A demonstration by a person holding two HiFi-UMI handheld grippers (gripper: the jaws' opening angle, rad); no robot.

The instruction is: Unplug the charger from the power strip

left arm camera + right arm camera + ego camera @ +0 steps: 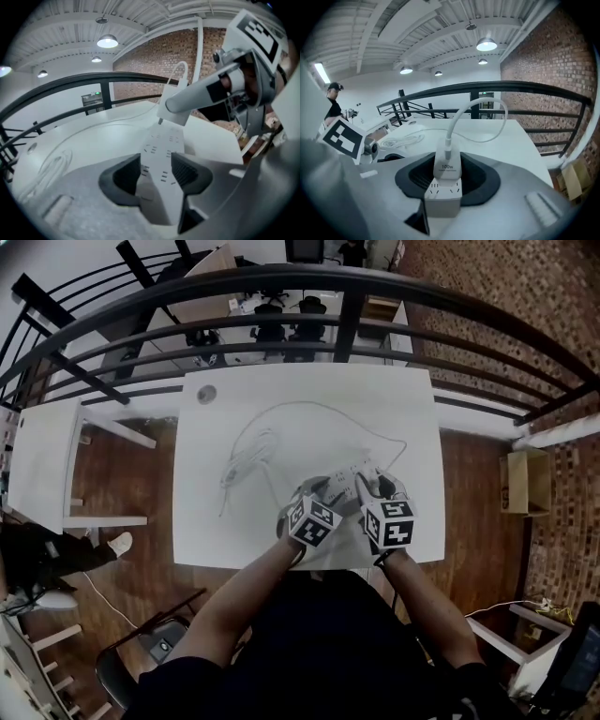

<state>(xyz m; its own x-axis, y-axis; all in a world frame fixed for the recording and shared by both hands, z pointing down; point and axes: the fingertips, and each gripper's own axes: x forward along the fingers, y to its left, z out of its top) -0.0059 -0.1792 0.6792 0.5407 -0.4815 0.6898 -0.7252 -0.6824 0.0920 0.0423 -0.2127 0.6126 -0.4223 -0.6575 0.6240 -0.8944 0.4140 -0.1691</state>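
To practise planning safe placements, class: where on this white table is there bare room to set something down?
Bare: the table's far right corner beyond the cable loop, and its near left corner in front of the coiled cable. Crowded: the near right edge, around the power strip and charger.

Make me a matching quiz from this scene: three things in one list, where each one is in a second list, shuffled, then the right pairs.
Things:
1. charger
2. power strip
3. coiled cable

Places:
A. loose on the table, left of both grippers
B. between the jaws of the left gripper
C. between the jaws of the right gripper

Pairs: 1-C, 2-B, 3-A.
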